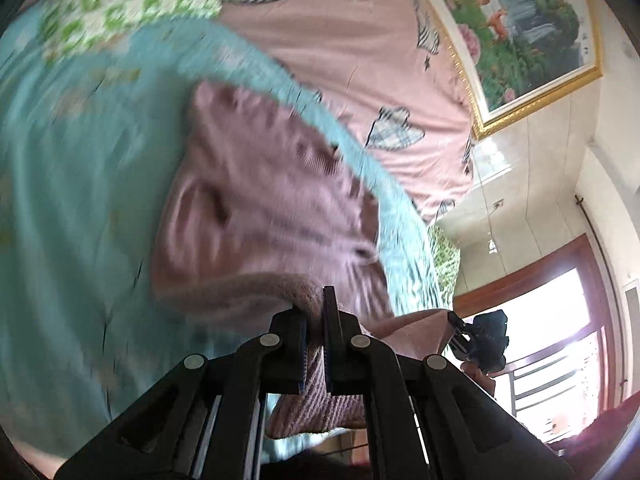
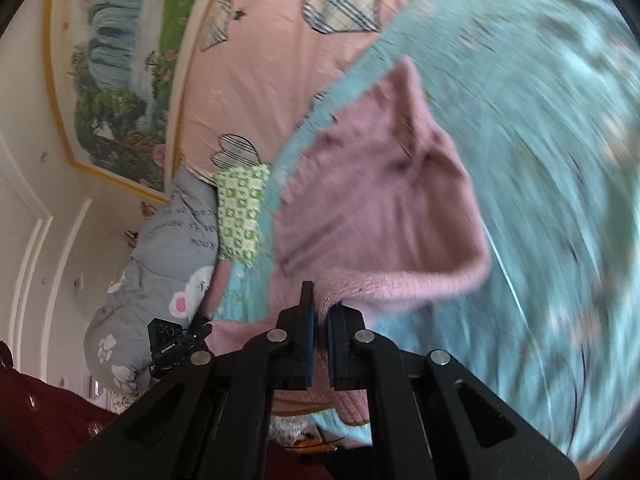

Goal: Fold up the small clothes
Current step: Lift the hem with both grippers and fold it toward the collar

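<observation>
A small mauve ribbed-knit sweater [image 1: 264,216] is stretched above the teal patterned blanket [image 1: 80,208] that covers the bed, pinched at its near hem by both tools. The left hand-held gripper [image 1: 315,320] has its jaws pressed together on a fold of the knit, and the right hand-held gripper [image 2: 321,320] pinches the same hem further along, cloth filling the narrow gap between its blue pads. Holding two points of one edge this way keeps the hem taut and lets the body of the garment hang and drag forward, which looks like the start of a fold: the gripped edge can be carried over the far part still resting on the blanket. The sweater's far end lies near the blanket's far edge, where the teal gives way to a pink bed cover with plaid heart patches [image 1: 360,60]. A green-and-white checked cloth [image 2: 240,212] sits at that edge too, and a grey padded quilt with cartoon animals [image 2: 160,260] is bunched at the bed's side. A gold-framed landscape painting [image 1: 520,28] hangs on the wall behind, and a wood-framed window [image 1: 560,320] lets in bright light. Nothing lies on the blanket in the fold's path; the risk seems to be the loose knit bunching, and blur hides the sleeves.
</observation>
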`<control>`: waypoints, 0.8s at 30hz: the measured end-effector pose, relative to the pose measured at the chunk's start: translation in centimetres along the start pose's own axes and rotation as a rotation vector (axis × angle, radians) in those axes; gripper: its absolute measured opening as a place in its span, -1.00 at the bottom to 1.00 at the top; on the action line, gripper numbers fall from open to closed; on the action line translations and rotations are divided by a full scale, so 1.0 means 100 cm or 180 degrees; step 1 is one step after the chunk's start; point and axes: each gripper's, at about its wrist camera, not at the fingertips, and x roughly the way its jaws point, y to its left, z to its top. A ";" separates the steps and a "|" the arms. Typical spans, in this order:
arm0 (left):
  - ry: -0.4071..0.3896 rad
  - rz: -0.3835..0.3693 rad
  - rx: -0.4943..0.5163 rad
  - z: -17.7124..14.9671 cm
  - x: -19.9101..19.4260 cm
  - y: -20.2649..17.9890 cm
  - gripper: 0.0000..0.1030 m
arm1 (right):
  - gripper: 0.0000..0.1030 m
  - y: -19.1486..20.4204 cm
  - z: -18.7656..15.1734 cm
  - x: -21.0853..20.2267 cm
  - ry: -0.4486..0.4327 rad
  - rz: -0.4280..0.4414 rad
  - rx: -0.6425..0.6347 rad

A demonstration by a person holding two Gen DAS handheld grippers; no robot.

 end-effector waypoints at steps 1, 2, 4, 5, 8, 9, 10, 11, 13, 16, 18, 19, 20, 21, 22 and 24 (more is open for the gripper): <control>-0.0031 0.0007 0.0035 0.007 0.001 -0.002 -0.93 | -0.89 0.005 0.014 0.008 -0.0023 0.0013 -0.0059; -0.0077 0.0017 0.0077 0.019 0.006 -0.004 -0.93 | -0.89 0.008 0.026 0.014 -0.0045 0.0016 -0.0102; -0.0164 0.0077 0.0125 0.046 0.023 -0.003 -0.93 | -0.89 0.012 0.054 0.029 -0.0114 -0.0009 -0.0168; -0.0206 0.0103 0.0113 0.059 0.032 -0.002 -0.93 | -0.89 0.011 0.062 0.030 -0.0136 -0.0005 -0.0180; -0.0288 0.0165 -0.0013 0.095 0.065 0.012 -0.94 | -0.89 0.000 0.103 0.057 -0.0227 -0.0026 -0.0148; -0.0299 0.0200 -0.0056 0.106 0.076 0.018 -0.94 | -0.89 -0.003 0.111 0.064 -0.0233 -0.0032 -0.0132; -0.0305 0.0236 -0.0085 0.114 0.084 0.023 -0.94 | -0.89 -0.008 0.125 0.076 -0.0245 -0.0047 -0.0093; -0.0301 0.0287 -0.0108 0.123 0.095 0.029 -0.94 | -0.89 -0.011 0.133 0.083 -0.0243 -0.0076 -0.0085; -0.0286 0.0405 -0.0143 0.140 0.114 0.041 -0.94 | -0.89 -0.020 0.154 0.104 -0.0211 -0.0190 -0.0070; -0.0233 0.0573 -0.0215 0.153 0.135 0.063 -0.94 | -0.89 -0.035 0.175 0.128 -0.0159 -0.0354 -0.0003; -0.0184 0.0685 -0.0252 0.159 0.148 0.076 -0.94 | -0.89 -0.049 0.186 0.142 -0.0117 -0.0506 0.0061; -0.0156 0.0733 -0.0261 0.160 0.153 0.082 -0.94 | -0.89 -0.054 0.190 0.147 -0.0105 -0.0554 0.0094; -0.0121 0.0785 -0.0264 0.162 0.161 0.088 -0.94 | -0.89 -0.060 0.193 0.152 -0.0083 -0.0598 0.0125; -0.0084 0.0843 -0.0256 0.163 0.168 0.093 -0.93 | -0.89 -0.066 0.196 0.157 -0.0056 -0.0639 0.0150; -0.0043 0.0902 -0.0246 0.163 0.174 0.097 -0.93 | -0.89 -0.072 0.198 0.162 -0.0023 -0.0685 0.0167; 0.0044 0.1015 -0.0226 0.163 0.185 0.102 -0.91 | -0.85 -0.082 0.201 0.172 0.0079 -0.0808 0.0198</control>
